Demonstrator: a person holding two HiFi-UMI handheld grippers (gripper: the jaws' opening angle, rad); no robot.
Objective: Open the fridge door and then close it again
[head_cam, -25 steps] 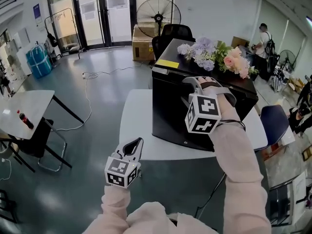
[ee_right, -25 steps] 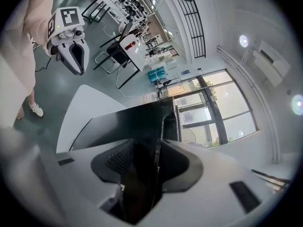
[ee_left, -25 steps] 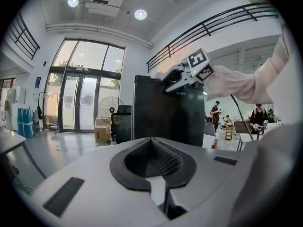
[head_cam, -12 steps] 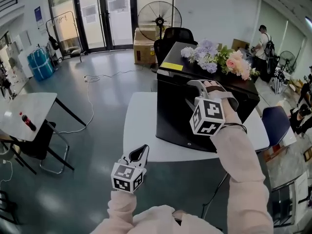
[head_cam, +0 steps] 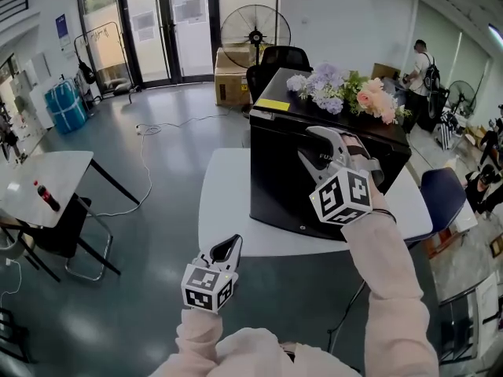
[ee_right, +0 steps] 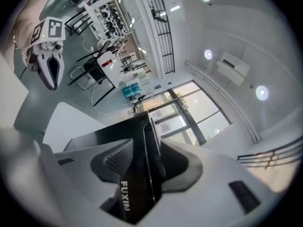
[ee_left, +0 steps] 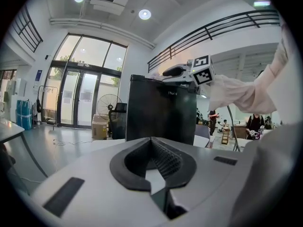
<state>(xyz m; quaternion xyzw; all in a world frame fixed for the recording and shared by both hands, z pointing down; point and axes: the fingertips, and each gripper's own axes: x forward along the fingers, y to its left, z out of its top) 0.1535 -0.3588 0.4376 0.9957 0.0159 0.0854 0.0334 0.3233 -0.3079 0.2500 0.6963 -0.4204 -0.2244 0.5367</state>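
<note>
Jaws of the right gripper [head_cam: 311, 143] pinch the top edge of the black mini fridge door [head_cam: 283, 185] on the white tabletop [head_cam: 224, 210], so the pull should probably follow the door's swing without twisting, while the left gripper [head_cam: 229, 249] hangs pressed together, empty.

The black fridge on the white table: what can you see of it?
The glossy black box-shaped fridge stands upright on the white table, its door looking shut or nearly so. A yellow label sits on its top near a front corner, and a bunch of pink and lilac flowers lies across the top. White letters FUXIN mark the door's edge, and there is a small silver spot on its lower front. The right gripper is clamped on the door's top edge.
</note>
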